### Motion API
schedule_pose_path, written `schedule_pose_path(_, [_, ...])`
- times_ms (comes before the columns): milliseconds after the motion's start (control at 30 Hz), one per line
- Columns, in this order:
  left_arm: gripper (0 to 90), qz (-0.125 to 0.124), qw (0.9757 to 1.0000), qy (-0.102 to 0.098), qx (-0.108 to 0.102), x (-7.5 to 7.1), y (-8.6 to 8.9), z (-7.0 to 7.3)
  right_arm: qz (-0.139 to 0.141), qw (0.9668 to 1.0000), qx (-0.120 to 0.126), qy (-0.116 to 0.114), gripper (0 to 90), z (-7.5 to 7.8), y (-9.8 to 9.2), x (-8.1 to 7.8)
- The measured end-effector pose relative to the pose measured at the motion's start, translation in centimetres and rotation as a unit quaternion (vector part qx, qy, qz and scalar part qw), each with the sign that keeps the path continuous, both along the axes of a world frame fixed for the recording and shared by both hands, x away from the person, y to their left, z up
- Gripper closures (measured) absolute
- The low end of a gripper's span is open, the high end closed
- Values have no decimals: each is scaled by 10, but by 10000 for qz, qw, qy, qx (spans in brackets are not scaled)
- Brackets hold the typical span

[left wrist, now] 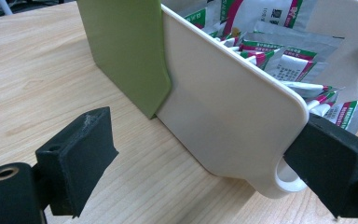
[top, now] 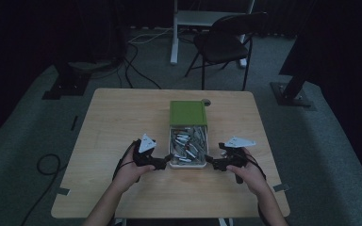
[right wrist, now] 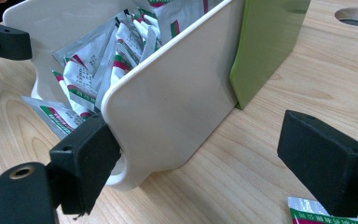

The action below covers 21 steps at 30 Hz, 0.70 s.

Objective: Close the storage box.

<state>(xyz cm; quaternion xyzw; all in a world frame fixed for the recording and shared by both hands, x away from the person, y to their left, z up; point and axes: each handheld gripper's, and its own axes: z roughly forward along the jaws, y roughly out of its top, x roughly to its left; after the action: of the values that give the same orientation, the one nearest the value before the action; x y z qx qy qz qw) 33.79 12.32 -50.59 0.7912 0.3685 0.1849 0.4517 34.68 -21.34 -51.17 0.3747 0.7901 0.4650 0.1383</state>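
A white open box [top: 188, 164] full of silver sachets [top: 188, 143] sits mid-table, its far half under a green sleeve [top: 188, 113]. My left gripper [top: 166, 161] is at the box's near left corner and my right gripper [top: 210, 163] at its near right corner. In the left gripper view the open jaws [left wrist: 205, 168] straddle the white side wall [left wrist: 223, 107] near the corner, with the green sleeve [left wrist: 126, 51] beyond. In the right gripper view the open jaws [right wrist: 205, 163] straddle the opposite wall [right wrist: 177, 102]. Neither gripper holds anything.
A loose sachet [right wrist: 326, 215] lies on the wooden table [top: 122, 117] by my right jaw. A round hole [top: 206, 101] in the tabletop is behind the sleeve. A dark chair [top: 226, 42] and cables stand on the floor beyond the table.
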Motion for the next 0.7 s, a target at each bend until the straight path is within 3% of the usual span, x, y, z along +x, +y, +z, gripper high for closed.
schedule_pose_path(700, [102,45,10000,-47,5,7,-3,1,-61,9999,-32,-85,137,3,2,8])
